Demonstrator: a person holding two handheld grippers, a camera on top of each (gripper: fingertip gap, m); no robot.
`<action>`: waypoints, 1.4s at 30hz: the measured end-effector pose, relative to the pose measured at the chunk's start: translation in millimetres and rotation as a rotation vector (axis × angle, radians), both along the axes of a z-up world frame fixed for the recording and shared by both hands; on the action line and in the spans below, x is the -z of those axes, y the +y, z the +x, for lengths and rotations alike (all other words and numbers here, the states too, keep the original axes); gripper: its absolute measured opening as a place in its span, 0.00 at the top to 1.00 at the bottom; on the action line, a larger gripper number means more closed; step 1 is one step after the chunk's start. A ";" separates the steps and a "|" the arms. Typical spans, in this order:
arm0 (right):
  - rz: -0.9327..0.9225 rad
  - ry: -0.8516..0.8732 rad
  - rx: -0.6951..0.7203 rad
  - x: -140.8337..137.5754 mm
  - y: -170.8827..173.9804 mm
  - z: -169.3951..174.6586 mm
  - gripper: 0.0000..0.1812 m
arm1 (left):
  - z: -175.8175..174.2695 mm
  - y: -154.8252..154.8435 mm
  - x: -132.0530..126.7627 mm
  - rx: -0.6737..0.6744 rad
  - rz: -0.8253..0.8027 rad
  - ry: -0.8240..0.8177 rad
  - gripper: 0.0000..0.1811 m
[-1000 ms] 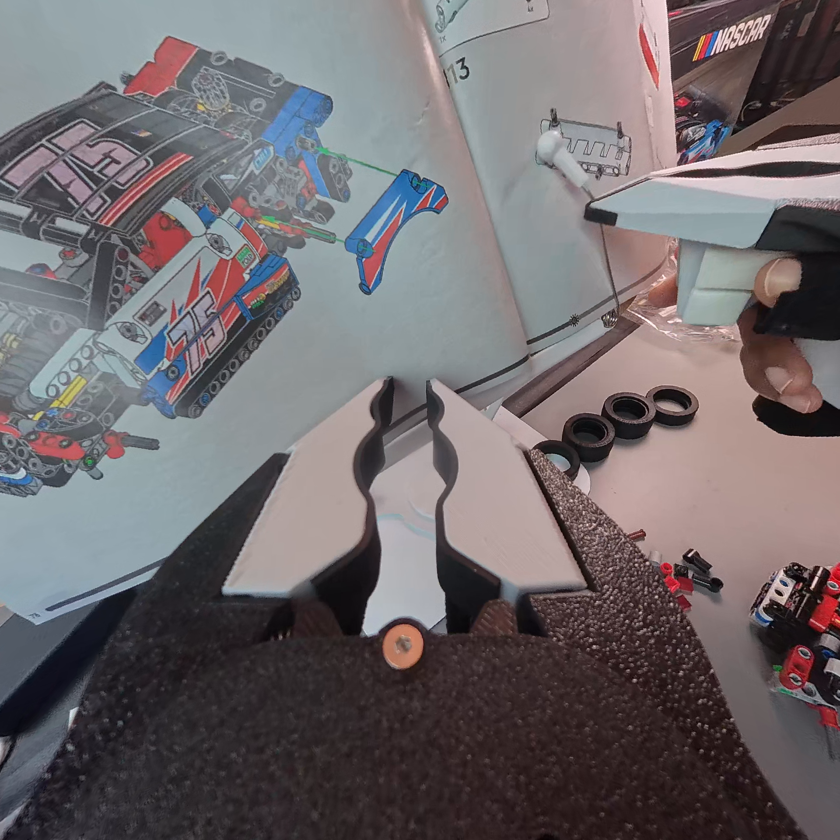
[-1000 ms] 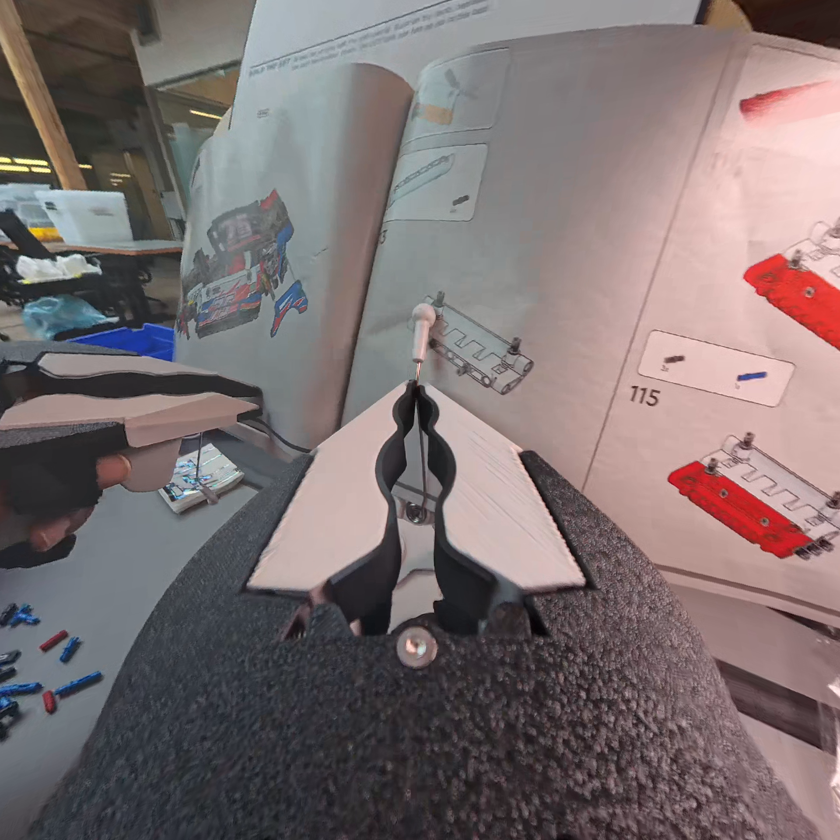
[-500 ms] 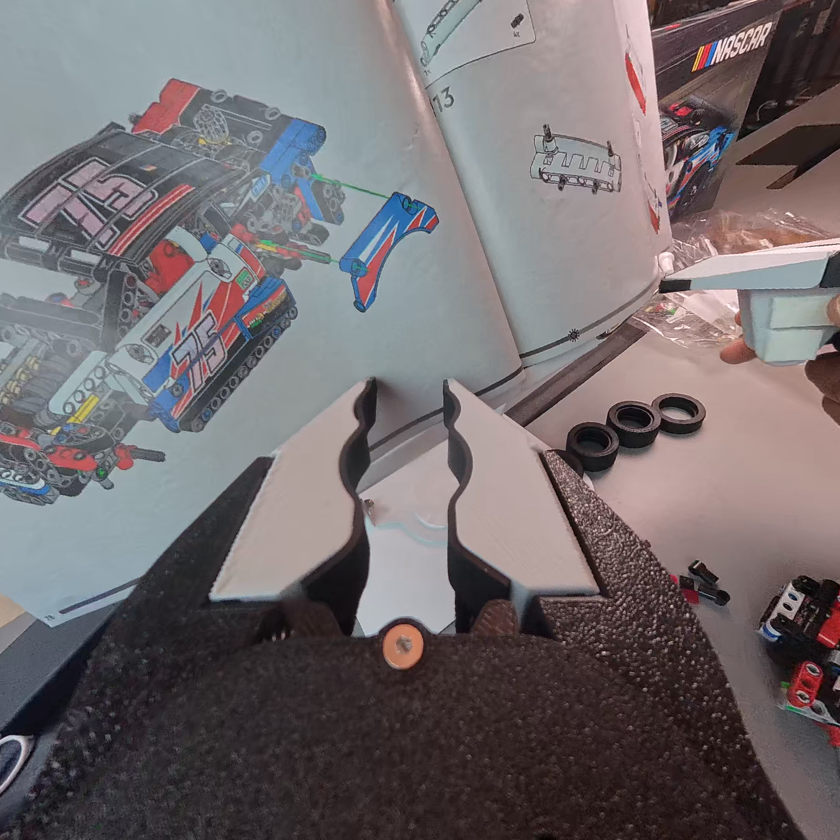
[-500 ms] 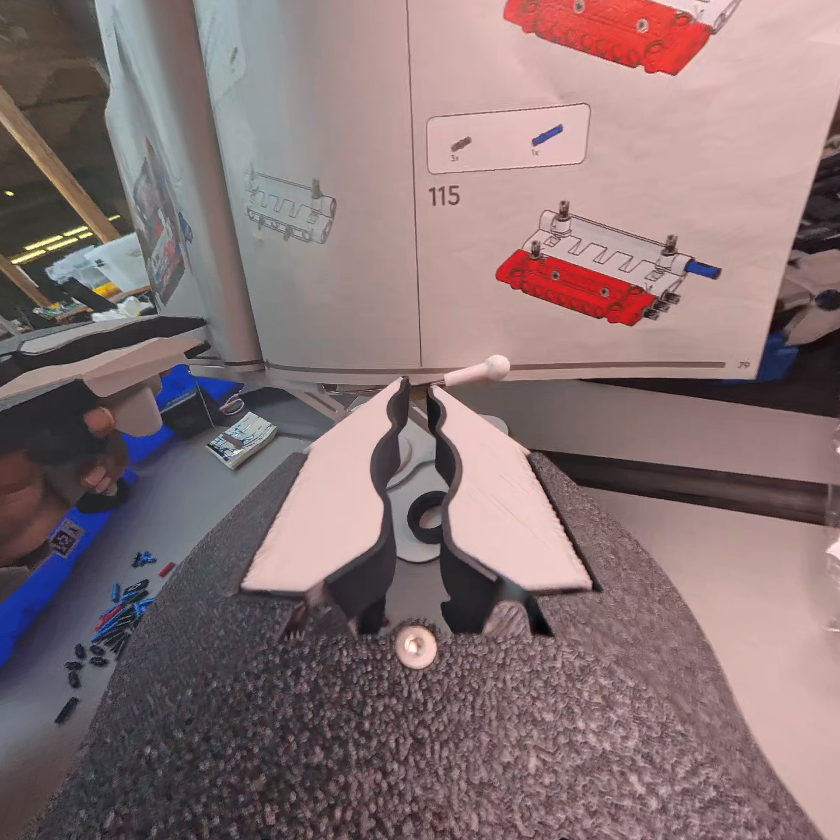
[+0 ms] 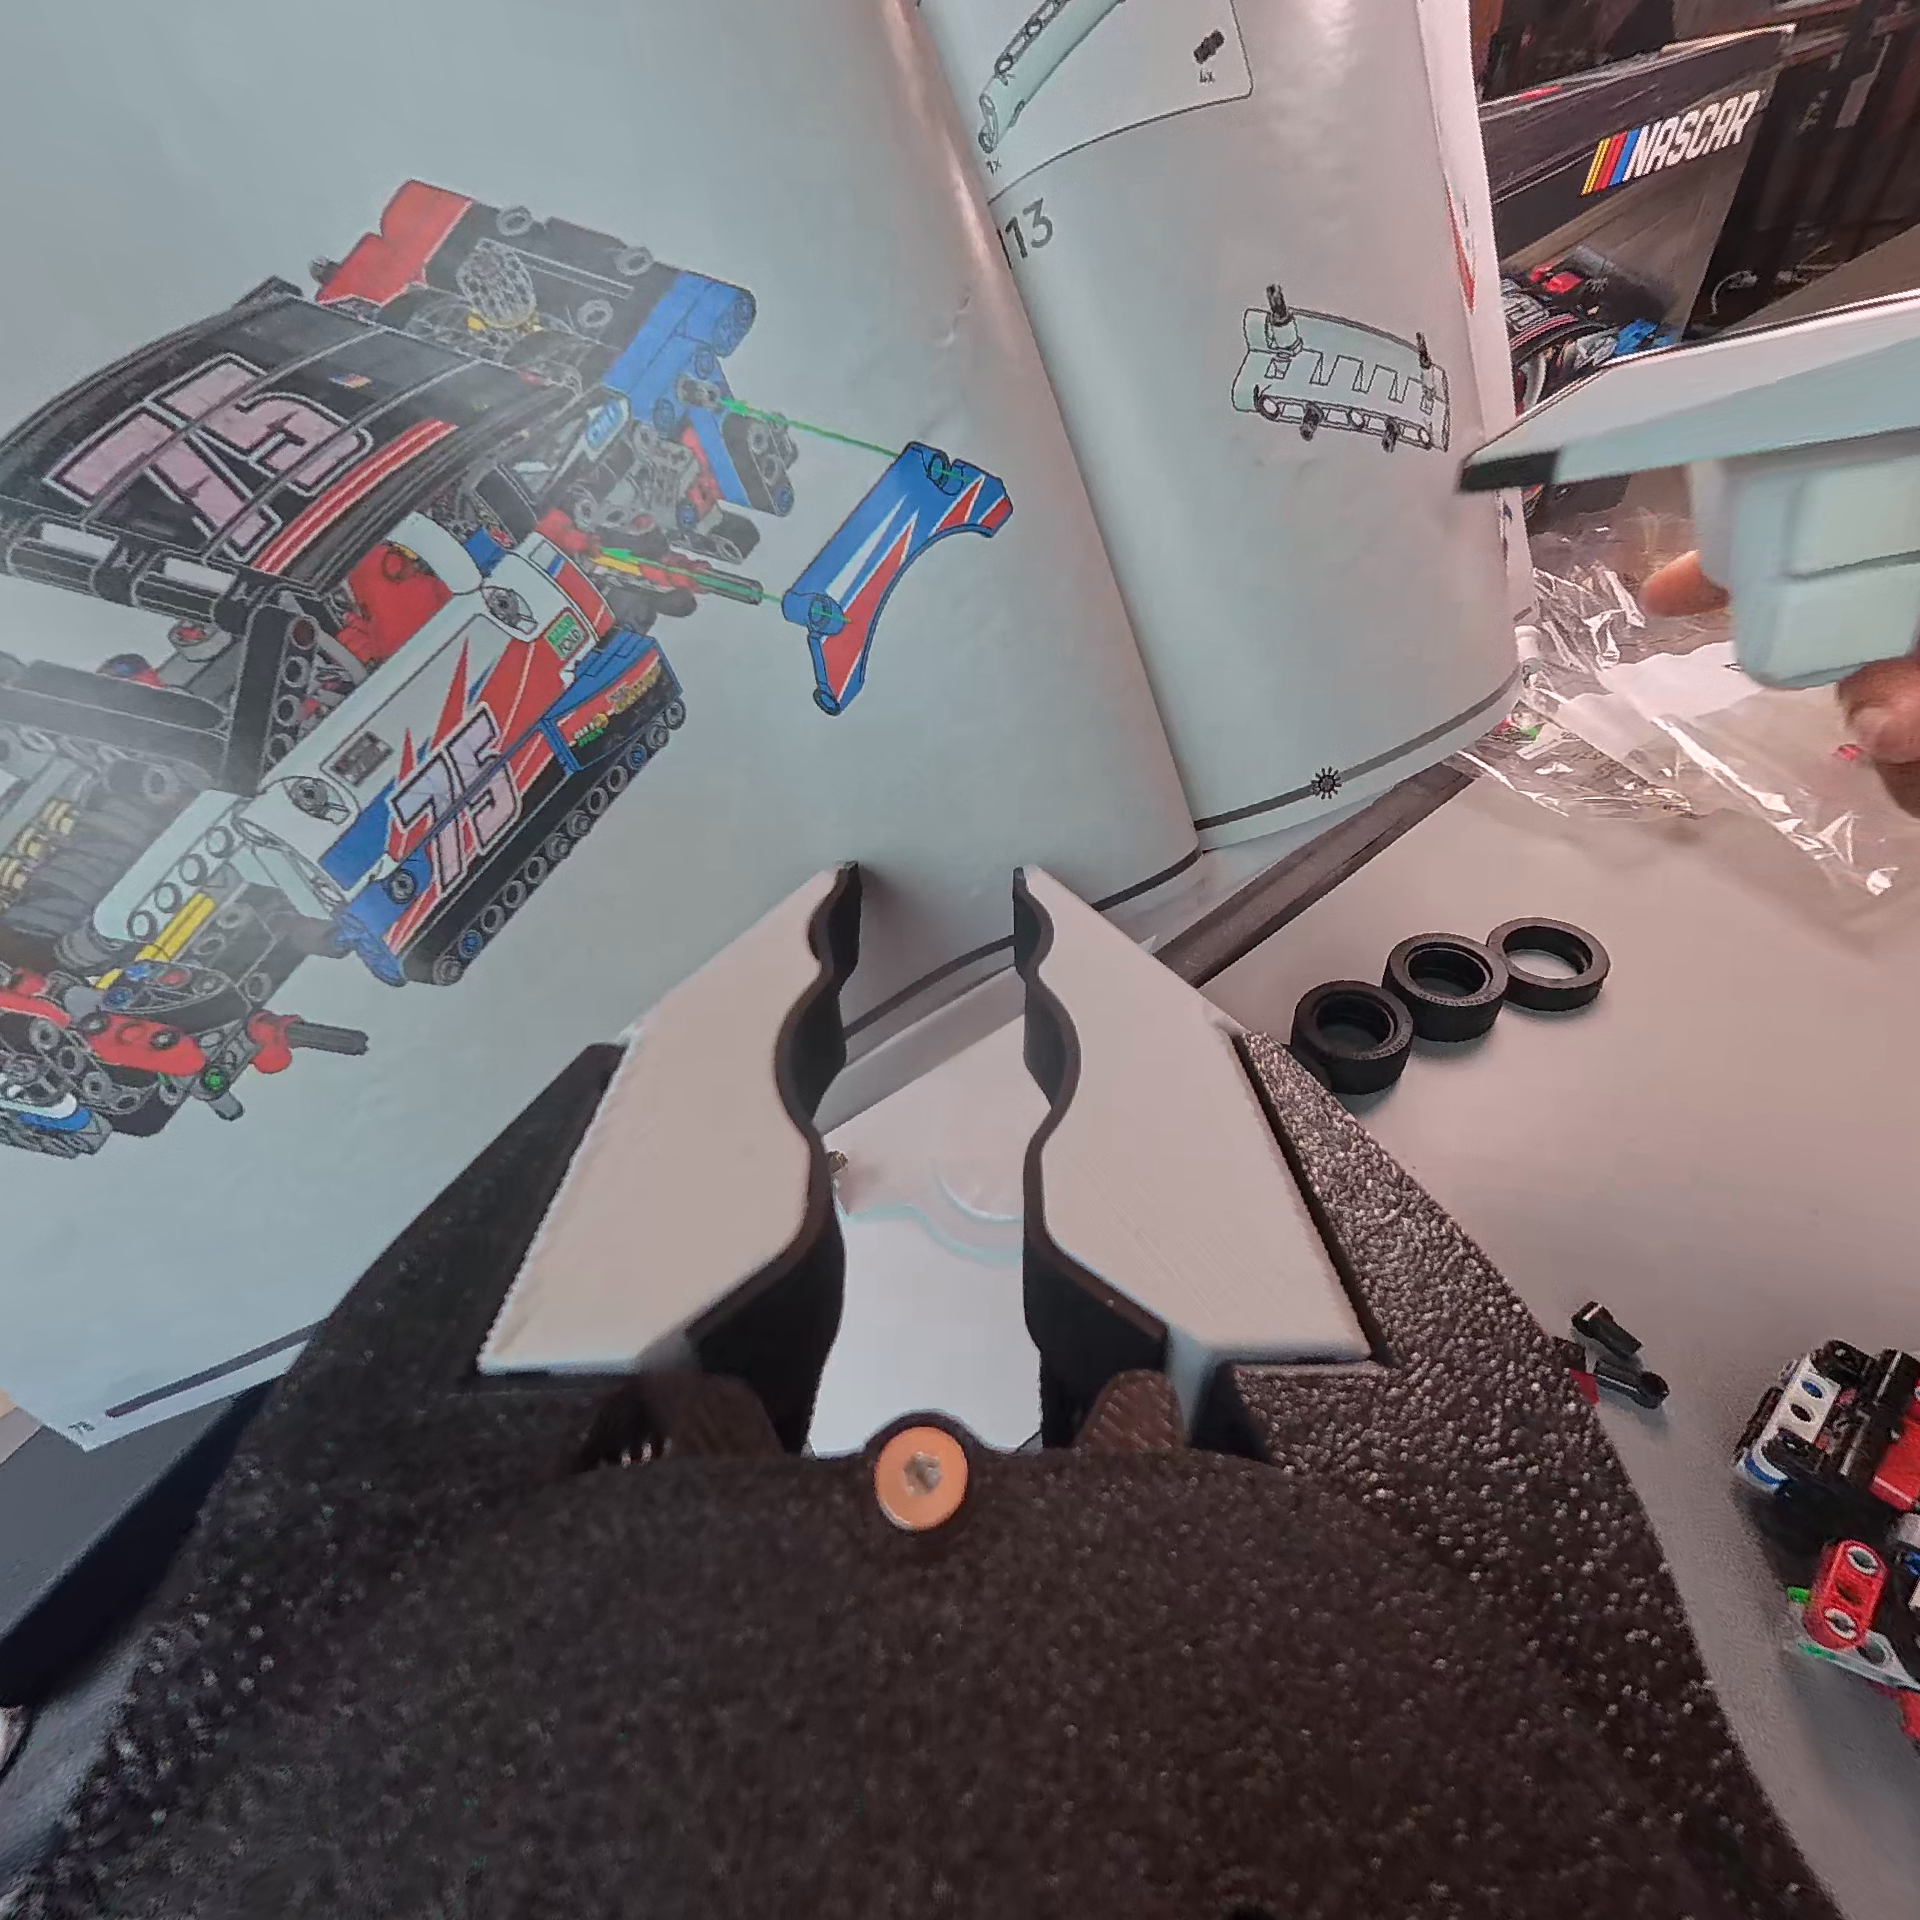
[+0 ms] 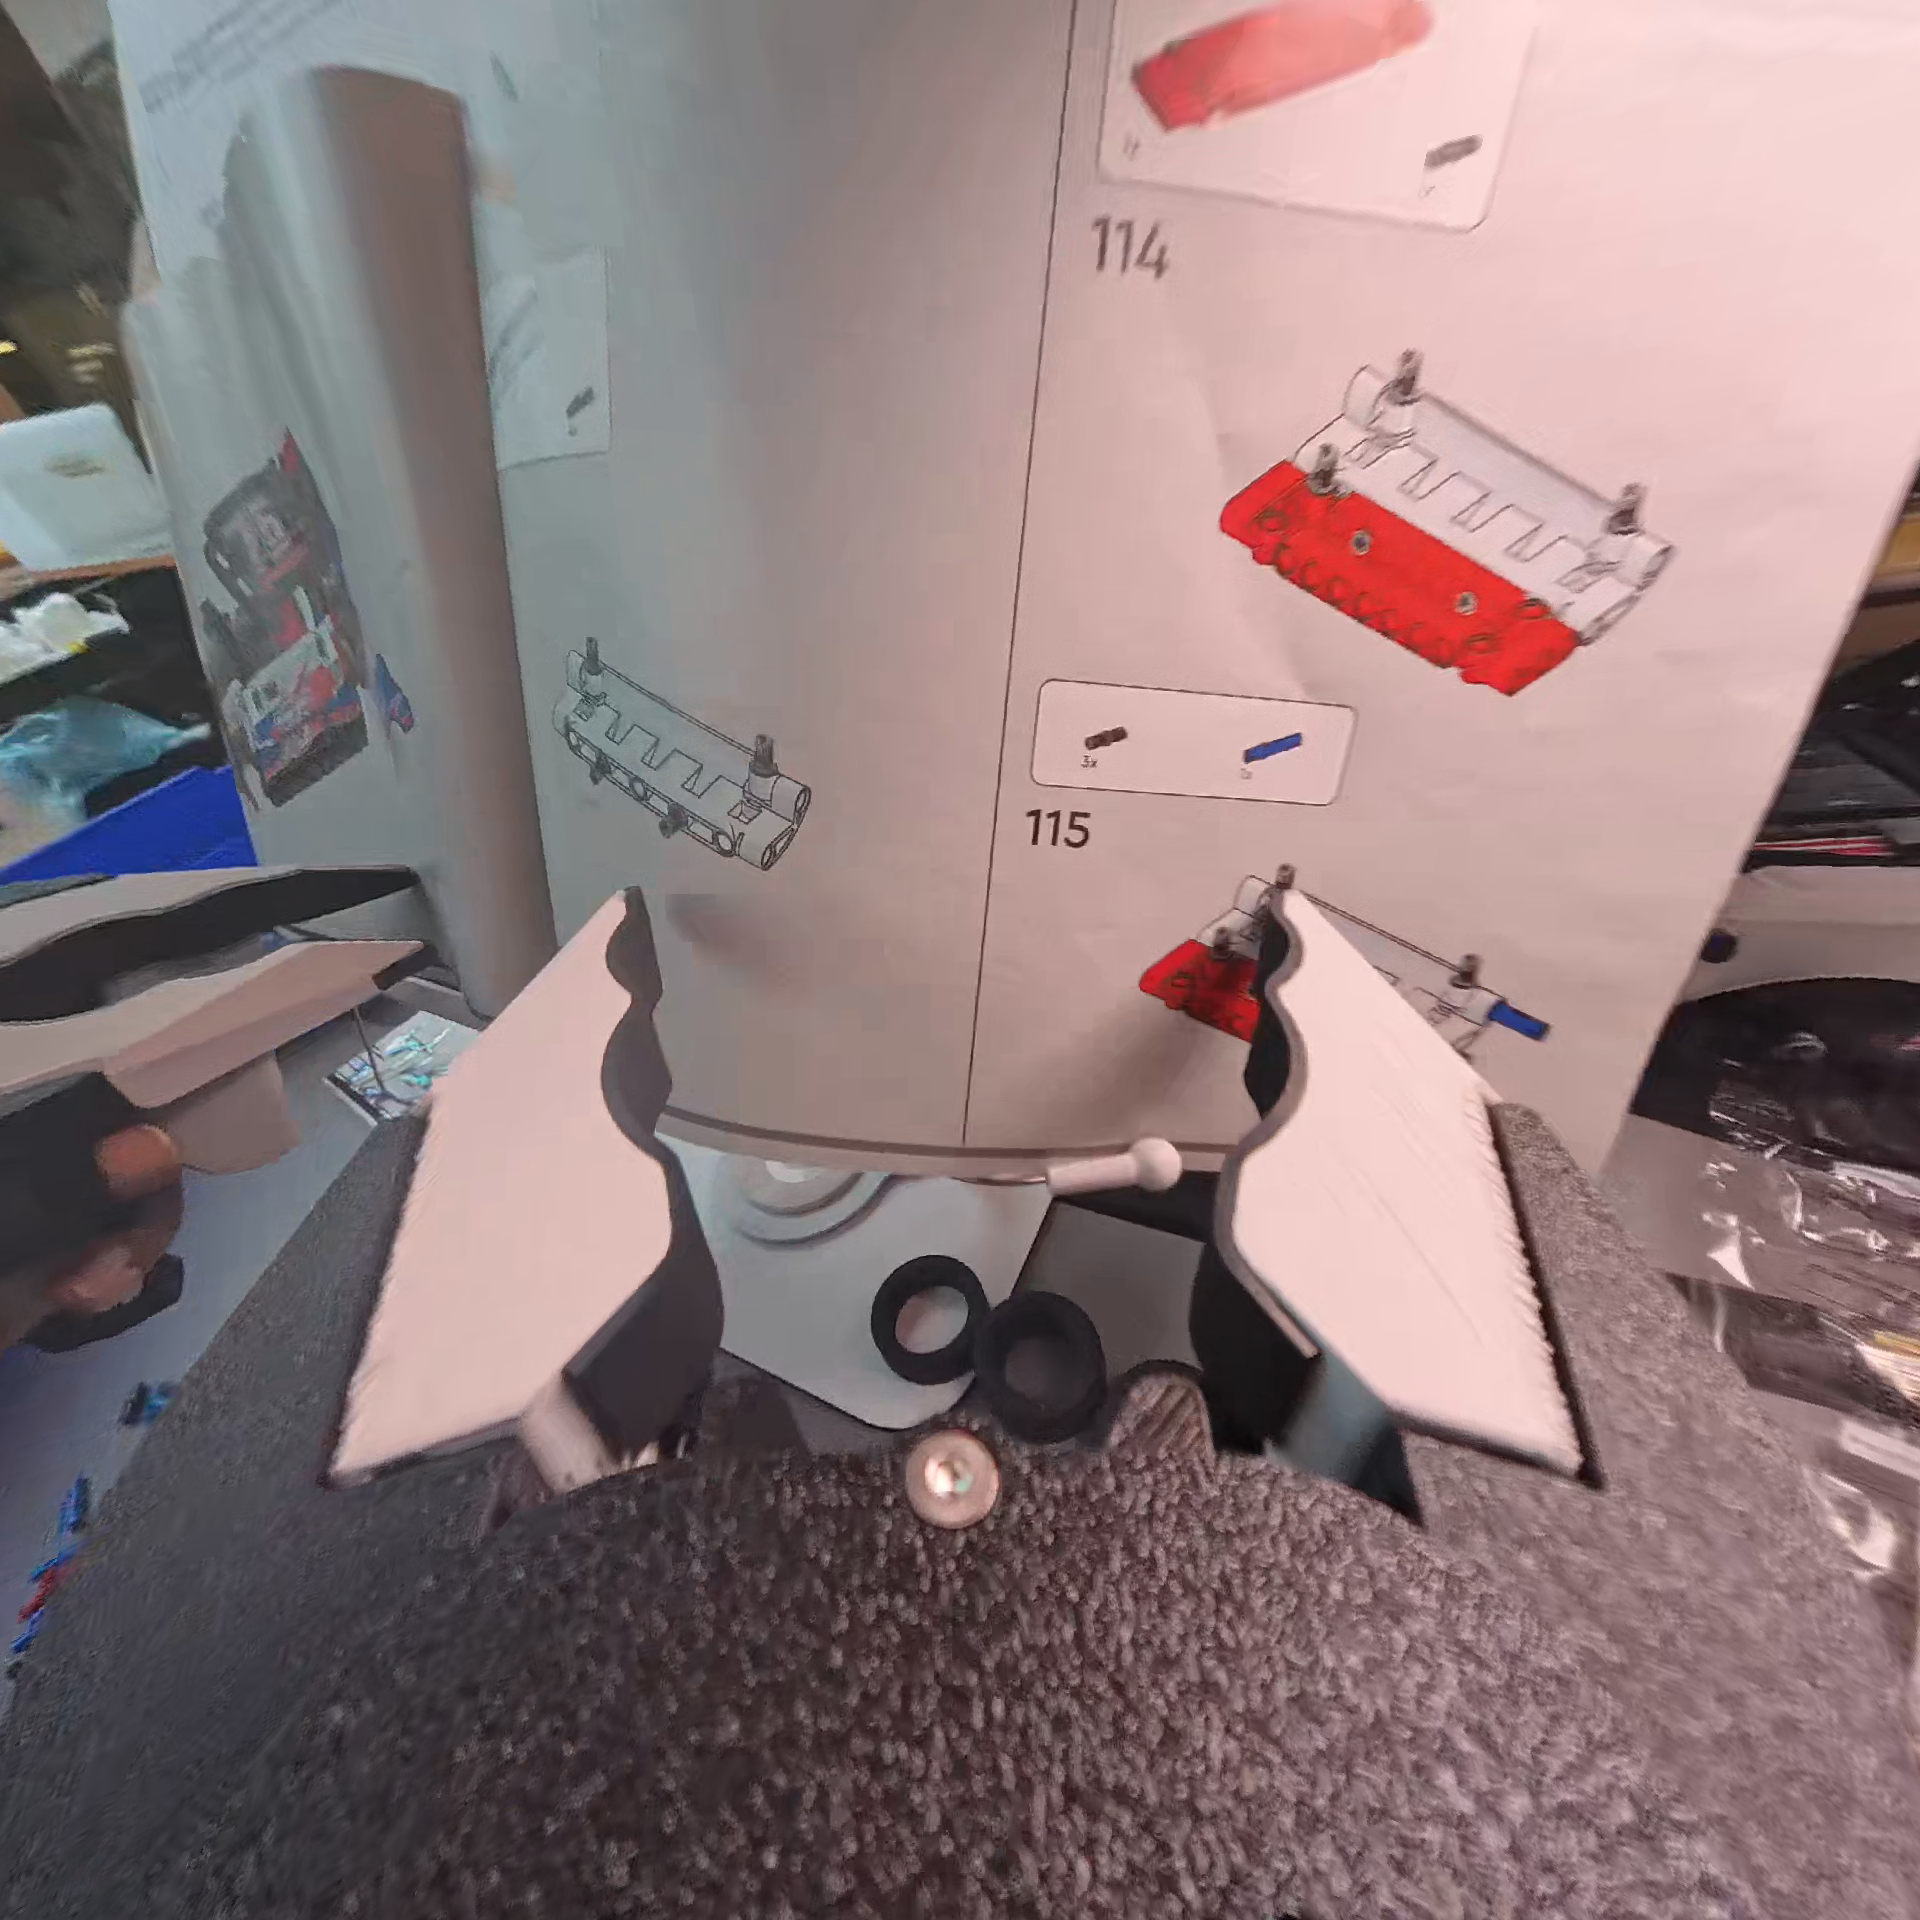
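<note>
Light was bright and even, shadows soft. The right wrist view was smeared by motion blur; the left stayed sharp. Edges bowed, fisheye-style.

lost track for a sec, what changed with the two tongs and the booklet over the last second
The right tongs went from shut on the stand's white-tipped page holder to wide open, and it now lies across the booklet's bottom edge. The left tongs opened wider too and hold nothing. The booklet stays propped upright, and the black tyres have not moved on the table.
</note>
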State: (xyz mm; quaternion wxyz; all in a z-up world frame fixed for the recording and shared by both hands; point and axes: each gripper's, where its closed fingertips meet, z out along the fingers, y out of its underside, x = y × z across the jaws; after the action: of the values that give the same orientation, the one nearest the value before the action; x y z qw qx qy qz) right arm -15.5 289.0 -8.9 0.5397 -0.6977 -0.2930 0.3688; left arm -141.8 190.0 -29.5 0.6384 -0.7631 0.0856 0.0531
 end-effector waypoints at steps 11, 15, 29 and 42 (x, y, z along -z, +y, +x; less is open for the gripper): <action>0.483 -0.162 0.143 -23.4 -39.4 -3.9 0.86 | -0.5 -2.8 1.4 0.028 -0.006 -0.002 0.83; 0.653 -0.114 0.057 -40.2 -72.5 -11.8 0.86 | 0.8 -3.9 1.1 0.033 -0.003 -0.016 0.82; 0.989 -0.409 -0.156 -20.2 -147.1 -102.6 0.76 | 29.5 -63.7 -106.9 0.426 0.244 -0.520 0.66; 0.892 -0.156 -0.256 -33.4 -190.4 -65.7 0.73 | -8.4 -34.1 -73.7 0.380 0.018 -0.639 0.99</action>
State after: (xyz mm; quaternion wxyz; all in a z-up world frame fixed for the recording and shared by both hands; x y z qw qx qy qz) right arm -81.2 98.6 24.6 0.7133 -0.3815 -0.5464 0.2170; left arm -150.2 155.8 44.2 0.6379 -0.7062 0.0217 -0.3064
